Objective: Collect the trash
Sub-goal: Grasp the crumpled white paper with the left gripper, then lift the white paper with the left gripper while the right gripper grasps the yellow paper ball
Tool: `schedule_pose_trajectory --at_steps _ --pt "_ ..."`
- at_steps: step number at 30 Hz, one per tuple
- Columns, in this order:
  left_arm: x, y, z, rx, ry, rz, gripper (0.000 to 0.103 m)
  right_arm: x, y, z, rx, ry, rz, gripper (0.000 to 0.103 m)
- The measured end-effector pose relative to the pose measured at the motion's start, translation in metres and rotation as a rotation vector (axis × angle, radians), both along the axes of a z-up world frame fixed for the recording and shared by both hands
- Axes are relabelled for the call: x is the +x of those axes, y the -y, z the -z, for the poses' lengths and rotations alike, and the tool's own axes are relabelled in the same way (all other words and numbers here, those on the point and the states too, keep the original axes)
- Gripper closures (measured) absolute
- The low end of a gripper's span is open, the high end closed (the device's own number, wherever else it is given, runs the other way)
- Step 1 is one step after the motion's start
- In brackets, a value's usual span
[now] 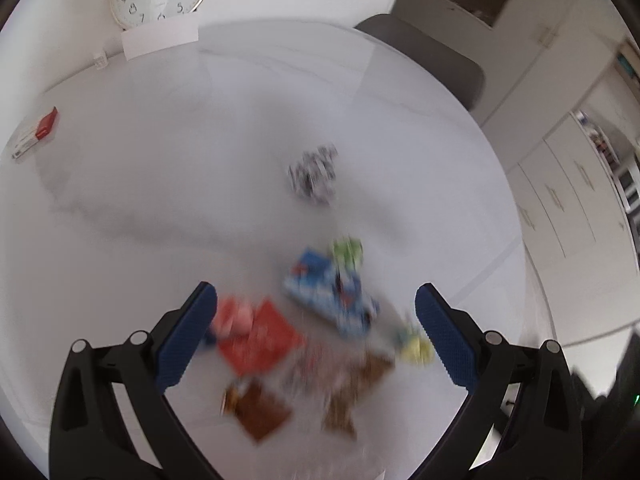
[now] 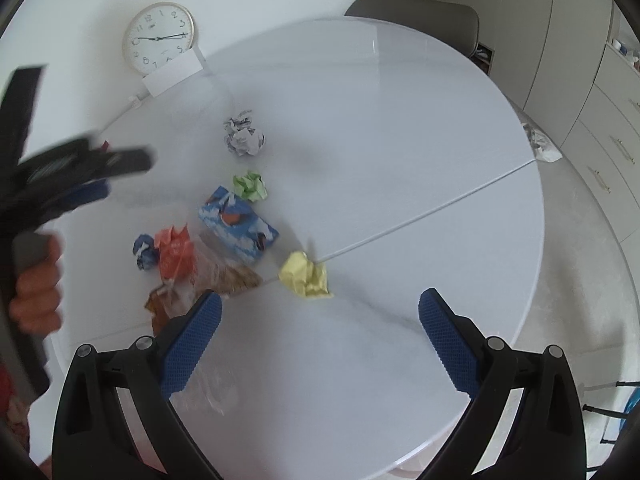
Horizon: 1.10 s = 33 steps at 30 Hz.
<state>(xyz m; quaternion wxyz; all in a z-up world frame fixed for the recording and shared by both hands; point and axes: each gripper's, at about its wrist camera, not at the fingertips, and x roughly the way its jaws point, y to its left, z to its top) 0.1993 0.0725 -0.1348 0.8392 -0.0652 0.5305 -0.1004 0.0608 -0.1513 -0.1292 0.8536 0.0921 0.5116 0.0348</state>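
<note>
One big round white table (image 2: 400,160) fills most of both views, trash bunched at center-left of the right wrist view: blue printed box (image 2: 236,229), yellow paper wad (image 2: 306,275), orange wrapper (image 2: 175,251), green wad (image 2: 251,186). Both claws, left gripper (image 1: 316,300) and right gripper (image 2: 320,308), hang spread wide apart, holding nothing.
</note>
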Motion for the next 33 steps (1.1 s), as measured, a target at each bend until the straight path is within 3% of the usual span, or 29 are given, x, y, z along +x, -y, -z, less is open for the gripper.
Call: schedule_pose_trajectory --at_steps 4,6,11,15,17,19,21,27,31,33 --pt "0.052 0.012 0.028 -0.002 -0.046 -0.034 0.008 0.018 0.004 0.01 0.016 -0.026 0.029 0.005" --pt "0.078 0.021 0.048 0.038 -0.076 -0.036 0.008 0.026 0.004 0.016 0.024 -0.043 0.05 0.005" --pt "0.12 0.031 0.086 0.058 -0.15 -0.066 0.009 0.031 0.011 0.034 0.037 -0.087 0.083 0.005" --pt "0.138 0.038 0.102 0.069 -0.183 -0.072 0.024 0.026 0.016 0.041 0.026 -0.092 0.085 0.005" --pt "0.142 0.041 0.106 0.062 -0.201 -0.059 0.037 0.024 0.018 0.041 0.023 -0.082 0.083 0.005" --pt "0.143 0.042 0.109 0.049 -0.21 -0.044 0.051 0.023 0.018 0.042 0.007 -0.066 0.075 0.005" --pt "0.144 0.044 0.108 0.059 -0.187 -0.037 0.056 0.024 0.016 0.045 0.01 -0.066 0.048 0.005" --pt "0.141 0.046 0.097 0.089 -0.143 0.015 0.061 0.037 -0.005 0.063 -0.033 -0.066 -0.081 0.012" --pt "0.122 0.043 0.068 0.093 -0.073 0.059 0.061 0.048 -0.016 0.082 -0.049 -0.114 -0.126 0.023" --pt "0.097 0.03 0.053 0.108 -0.031 0.077 0.061 0.05 -0.02 0.085 -0.049 -0.117 -0.137 0.024"
